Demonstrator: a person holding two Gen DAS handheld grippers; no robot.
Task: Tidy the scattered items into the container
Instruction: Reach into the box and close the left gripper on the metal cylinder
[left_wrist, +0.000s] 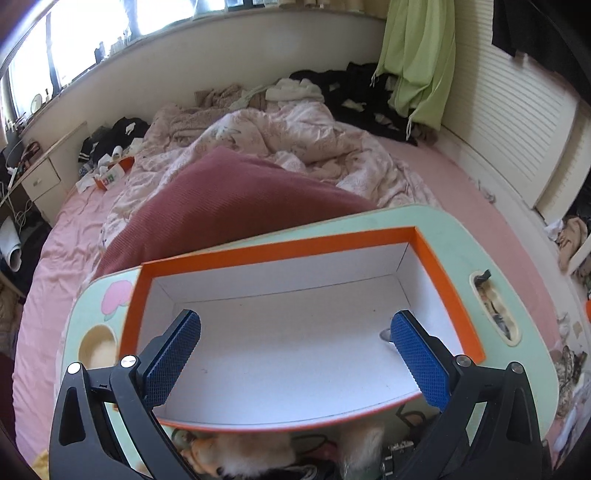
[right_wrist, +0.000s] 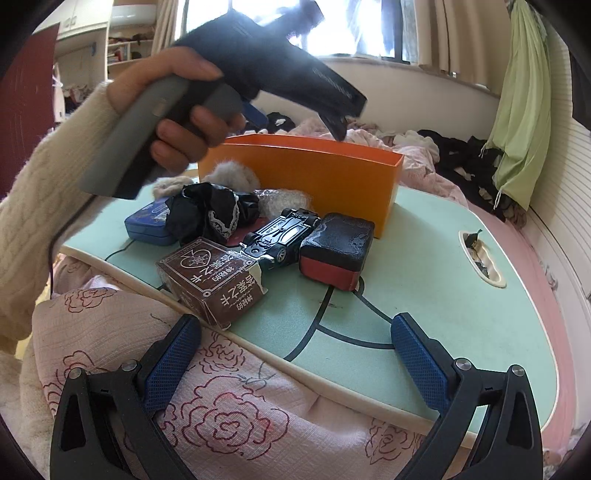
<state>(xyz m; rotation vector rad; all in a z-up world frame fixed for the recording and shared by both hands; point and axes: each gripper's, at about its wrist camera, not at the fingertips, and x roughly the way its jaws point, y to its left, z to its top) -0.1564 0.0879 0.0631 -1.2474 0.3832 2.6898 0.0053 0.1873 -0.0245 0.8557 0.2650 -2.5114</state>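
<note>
My left gripper (left_wrist: 295, 321) hangs open over the orange box (left_wrist: 277, 245), whose white inside holds only a small silvery thing (left_wrist: 385, 335), half hidden behind one pad. In the right wrist view a hand (right_wrist: 173, 92) holds that tool above the same orange box (right_wrist: 306, 173). In front of the box lie a brown card pack (right_wrist: 212, 275), an upturned toy car (right_wrist: 280, 236), a black and red case (right_wrist: 334, 249), a blue tin (right_wrist: 147, 221), black lace fabric (right_wrist: 207, 214) and grey fluff balls (right_wrist: 232, 177). My right gripper (right_wrist: 295, 321) is open and empty at the table's near edge.
Everything stands on a mint-green lap table (right_wrist: 424, 295) with a slot (right_wrist: 482, 264) at its right. The table rests on a bed with a pink rumpled quilt (left_wrist: 277, 147) and a maroon cushion (left_wrist: 229, 206). A rose-print cloth (right_wrist: 166, 369) lies under my right gripper.
</note>
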